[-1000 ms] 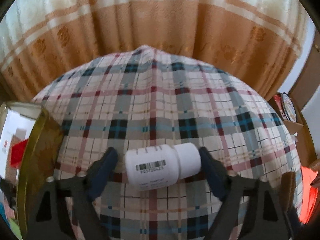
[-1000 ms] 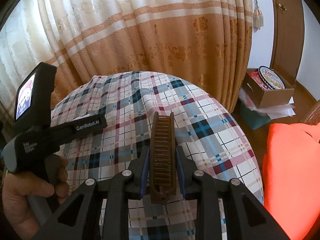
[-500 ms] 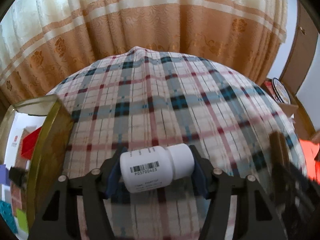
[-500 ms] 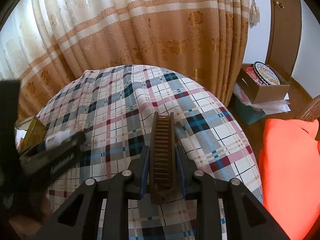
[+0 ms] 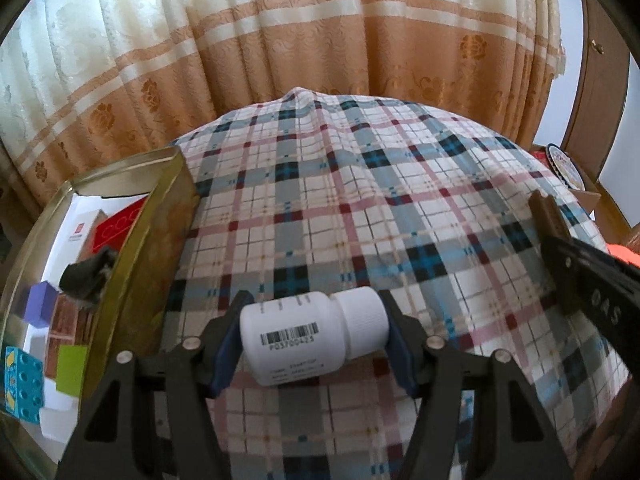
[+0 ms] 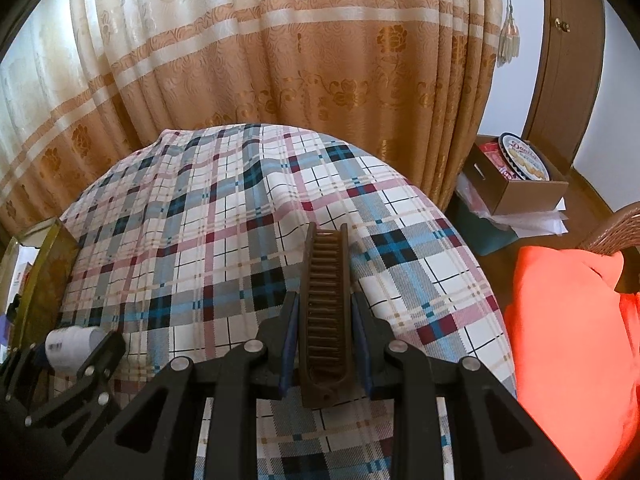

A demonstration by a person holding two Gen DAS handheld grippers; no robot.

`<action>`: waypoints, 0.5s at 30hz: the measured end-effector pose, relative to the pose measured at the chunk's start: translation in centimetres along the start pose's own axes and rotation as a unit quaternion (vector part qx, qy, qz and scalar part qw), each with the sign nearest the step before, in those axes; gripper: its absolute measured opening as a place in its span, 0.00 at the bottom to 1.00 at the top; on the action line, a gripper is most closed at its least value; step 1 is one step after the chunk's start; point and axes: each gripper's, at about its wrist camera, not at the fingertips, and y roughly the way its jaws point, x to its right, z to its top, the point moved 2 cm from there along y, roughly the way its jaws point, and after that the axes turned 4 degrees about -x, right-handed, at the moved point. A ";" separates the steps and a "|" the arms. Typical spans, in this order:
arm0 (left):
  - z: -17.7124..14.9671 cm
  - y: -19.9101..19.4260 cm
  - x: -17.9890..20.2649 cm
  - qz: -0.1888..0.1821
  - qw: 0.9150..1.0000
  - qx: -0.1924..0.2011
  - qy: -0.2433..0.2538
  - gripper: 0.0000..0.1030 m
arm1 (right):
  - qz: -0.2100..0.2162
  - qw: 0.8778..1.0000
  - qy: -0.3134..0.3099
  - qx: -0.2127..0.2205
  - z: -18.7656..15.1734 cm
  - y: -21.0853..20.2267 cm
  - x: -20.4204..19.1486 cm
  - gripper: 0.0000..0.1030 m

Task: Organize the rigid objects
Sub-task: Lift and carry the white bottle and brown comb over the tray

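Both jaws were clenched: the left gripper (image 5: pixel 314 340) held a white bottle (image 5: pixel 314 334) crosswise, the gold tin (image 5: pixel 156 240) just to its left; the right gripper (image 6: pixel 324 328) held a brown comb (image 6: pixel 326 312) lengthwise, farther off.

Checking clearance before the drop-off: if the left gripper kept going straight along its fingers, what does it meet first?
Likely nothing solid. The left gripper, shut on the white bottle, points over bare plaid tablecloth toward the curtain. The gold tin sits left of that line. Depth is unclear.
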 end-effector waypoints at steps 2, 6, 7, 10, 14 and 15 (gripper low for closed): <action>-0.3 -0.1 -0.2 -0.003 1.000 -0.001 -0.005 0.60 | -0.001 1.000 0.000 0.000 0.0 0.0 0.0 0.27; -0.6 -0.3 -0.4 -0.006 1.000 0.000 -0.008 0.60 | -0.006 1.000 0.000 0.000 0.1 0.0 0.0 0.27; -0.7 -0.3 -0.4 -0.006 1.000 0.000 -0.008 0.60 | -0.007 1.000 -0.001 0.000 0.1 0.0 0.0 0.27; -1.0 -0.5 -0.7 -0.011 1.000 -0.006 -0.014 0.60 | -0.014 1.000 -0.003 0.003 0.1 -0.1 -0.1 0.27; -1.4 -1.3 -1.1 -0.018 1.000 -0.001 -0.023 0.60 | -0.025 1.000 0.001 0.013 0.1 -0.5 0.0 0.27; -1.5 -1.7 -1.1 -0.017 1.000 0.004 -0.021 0.60 | -0.028 0.999 0.002 0.016 0.1 -0.6 0.1 0.27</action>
